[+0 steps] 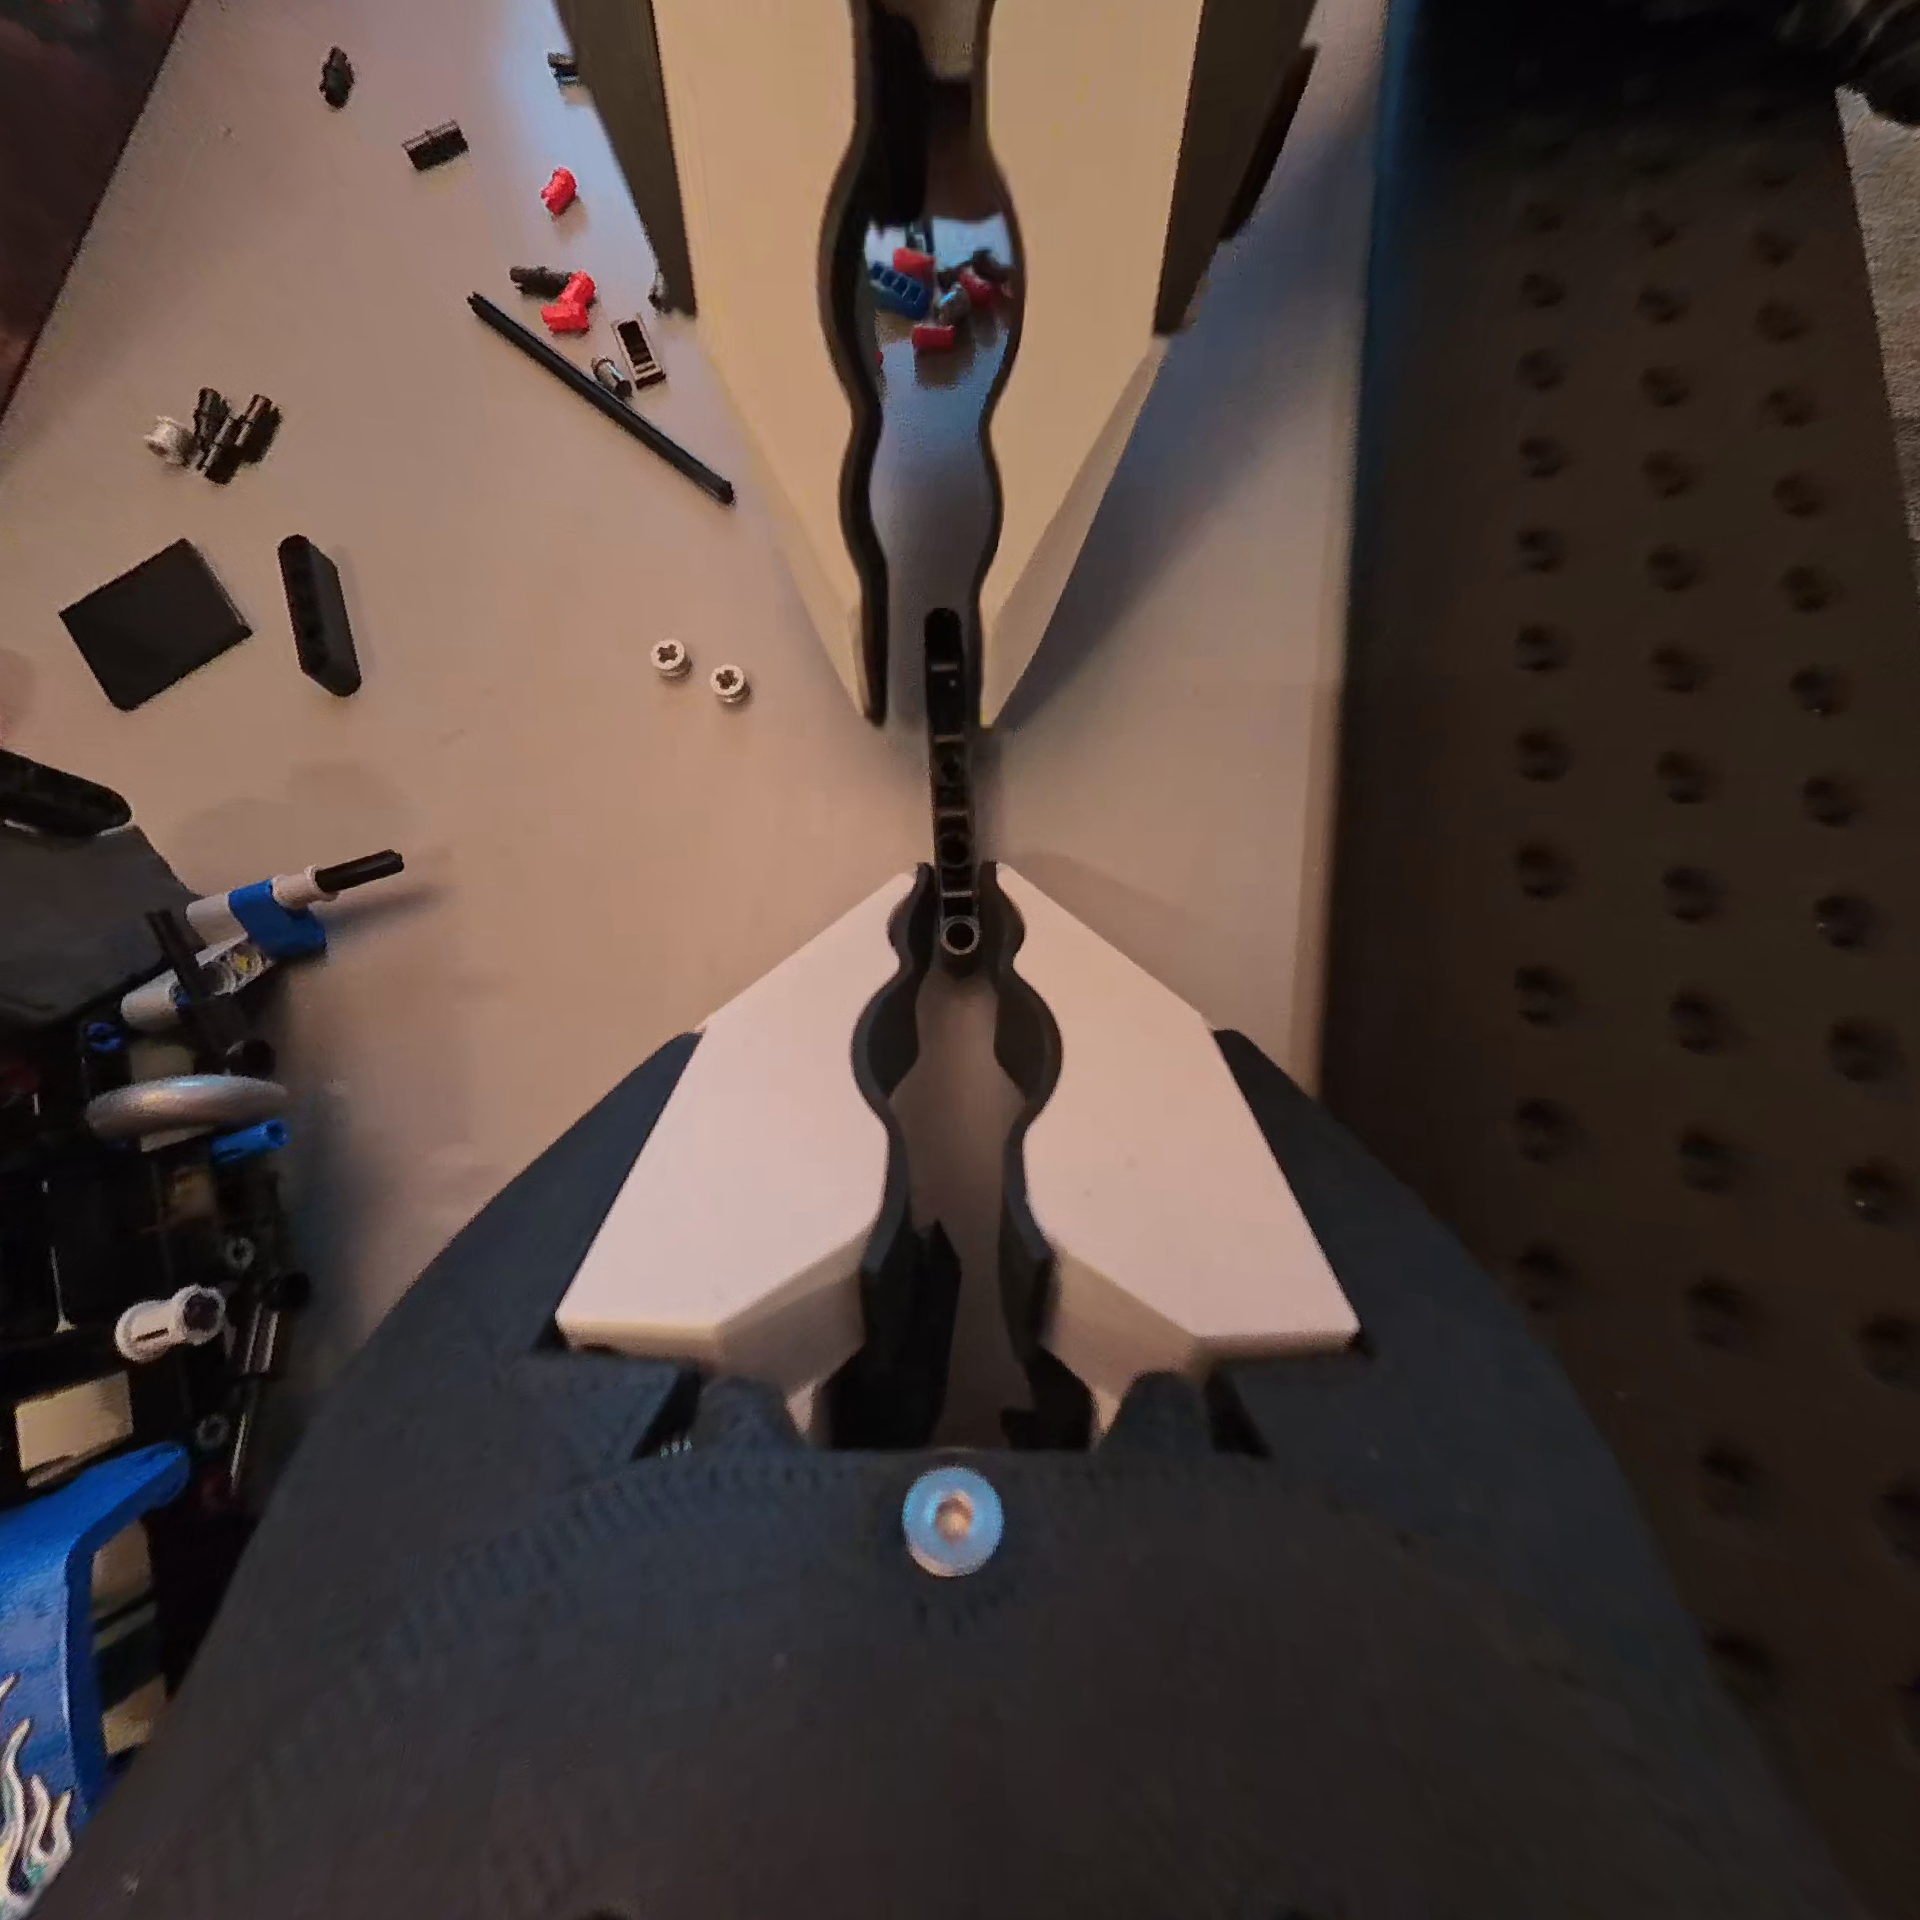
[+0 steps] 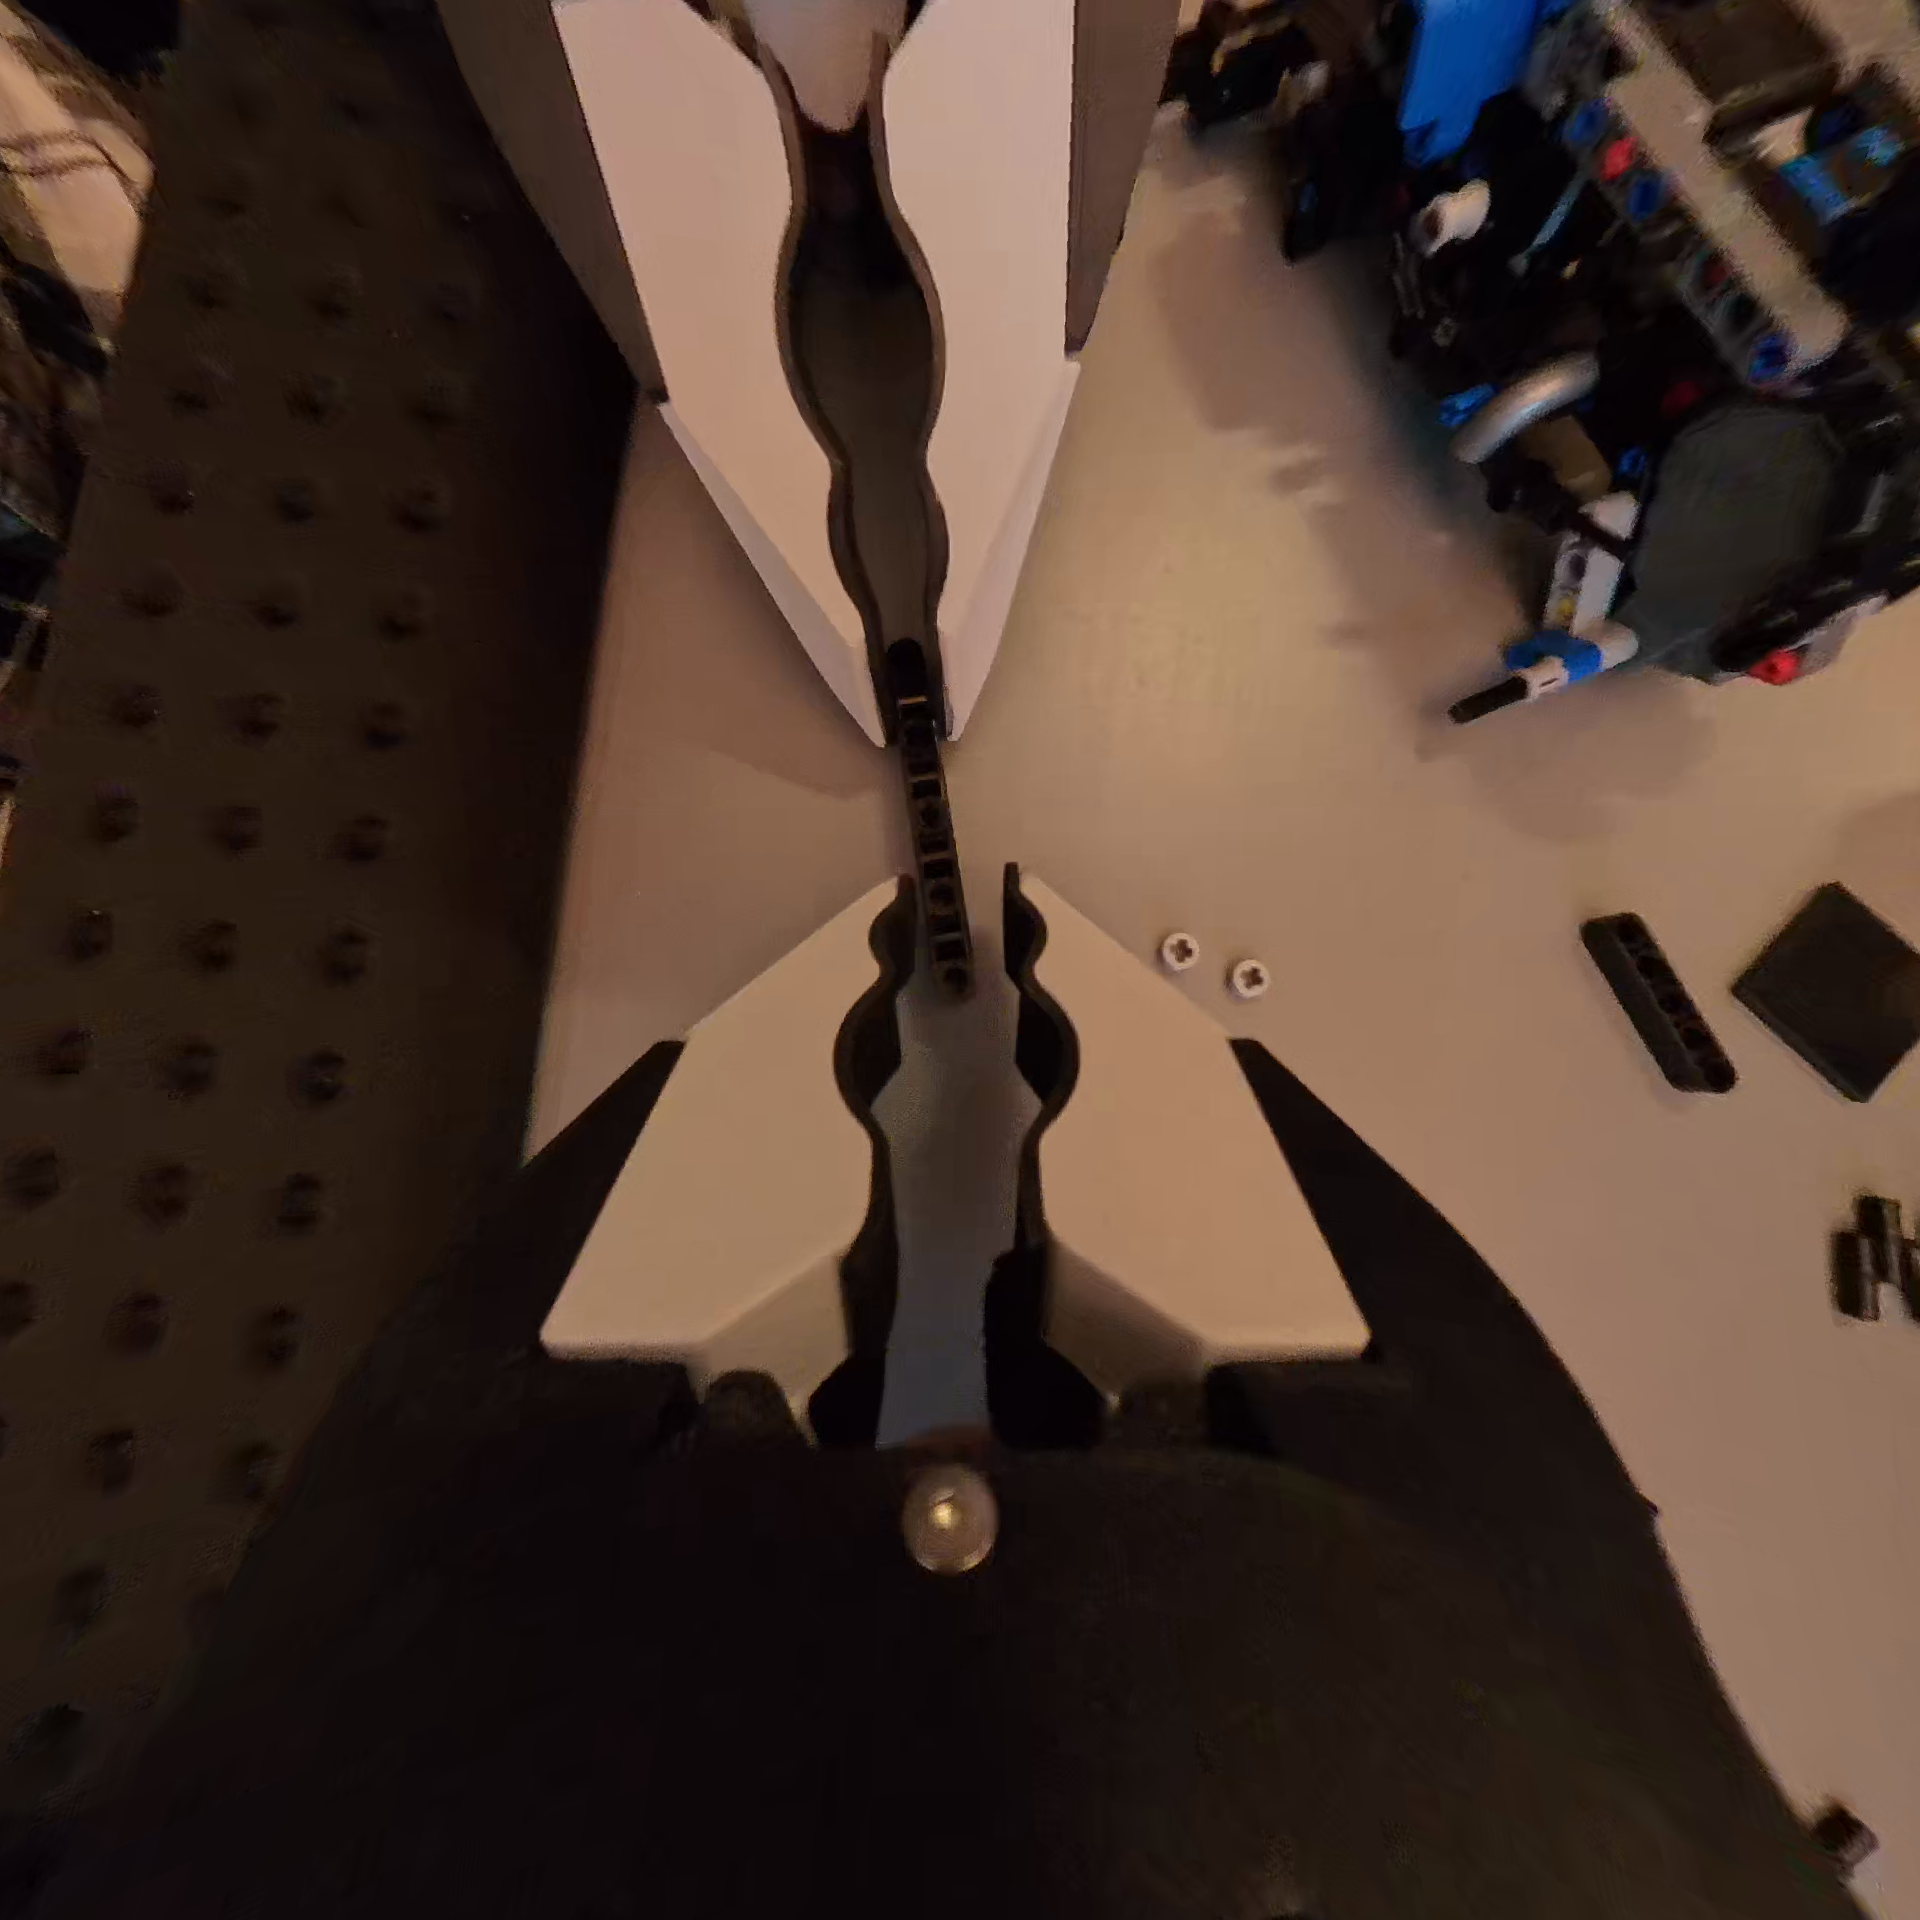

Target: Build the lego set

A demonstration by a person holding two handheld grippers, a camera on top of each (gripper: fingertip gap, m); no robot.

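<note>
Still midway tbh: left claw (image 1: 956, 904) was clamped on a black beam (image 1: 951, 790) above the worktop (image 1: 520, 790), right claw (image 2: 958, 920) loosely open around its other end, half-built model (image 2: 1683, 416) off to the side, loose pieces (image 1: 566, 301) unused.

We see both views from close above the table (image 1: 540, 790), each looking forward along its own fingers. The two cameras face each other. They share the black beam (image 1: 951, 790) between them, two white bushes (image 2: 1210, 961) and the model (image 2: 1683, 436).
</note>
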